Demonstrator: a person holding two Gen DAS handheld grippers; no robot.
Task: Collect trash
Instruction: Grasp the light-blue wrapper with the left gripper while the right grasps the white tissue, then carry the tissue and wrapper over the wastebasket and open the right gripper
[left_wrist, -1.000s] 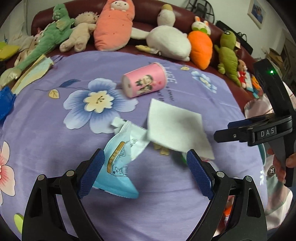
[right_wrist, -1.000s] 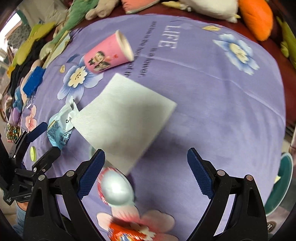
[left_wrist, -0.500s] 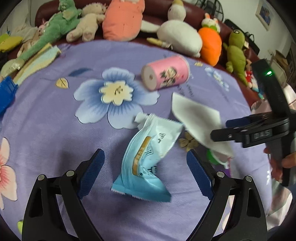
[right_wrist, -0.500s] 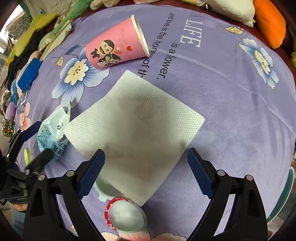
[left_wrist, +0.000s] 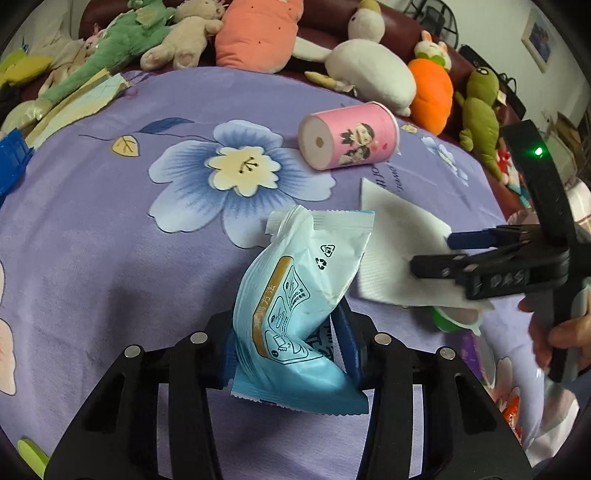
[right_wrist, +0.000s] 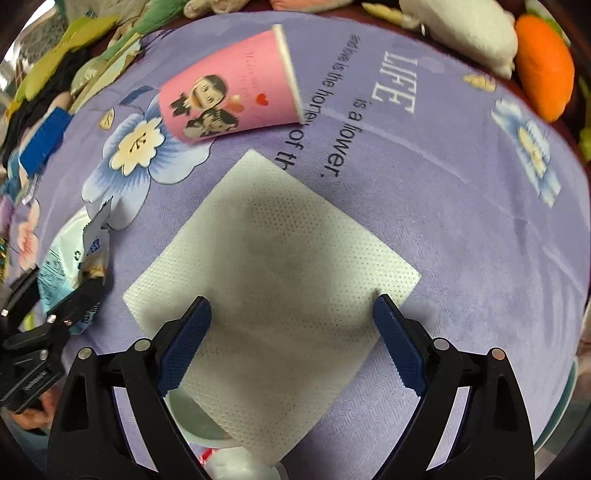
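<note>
My left gripper (left_wrist: 291, 347) is shut on a light blue snack wrapper (left_wrist: 299, 295), which stands bent up between the pads above the purple flowered cloth (left_wrist: 110, 240). The wrapper also shows at the left of the right wrist view (right_wrist: 62, 266). My right gripper (right_wrist: 291, 332) is open, its blue pads on either side of a white napkin (right_wrist: 273, 280) lying flat on the cloth; the napkin also shows in the left wrist view (left_wrist: 399, 251). A pink paper cup (left_wrist: 351, 134) lies on its side behind the napkin, also seen from the right wrist (right_wrist: 229, 88).
Plush toys line the sofa back: an orange carrot (left_wrist: 432, 92), a white duck (left_wrist: 369, 74), a green dinosaur (left_wrist: 110, 51). A green-rimmed cup (left_wrist: 454, 317) lies partly under the napkin. A blue object (left_wrist: 11, 166) sits at the cloth's left edge.
My left gripper has closed on the blue wrapper and lifted it. My right gripper has moved forward and down over the napkin, its pads now at the napkin's sides.
</note>
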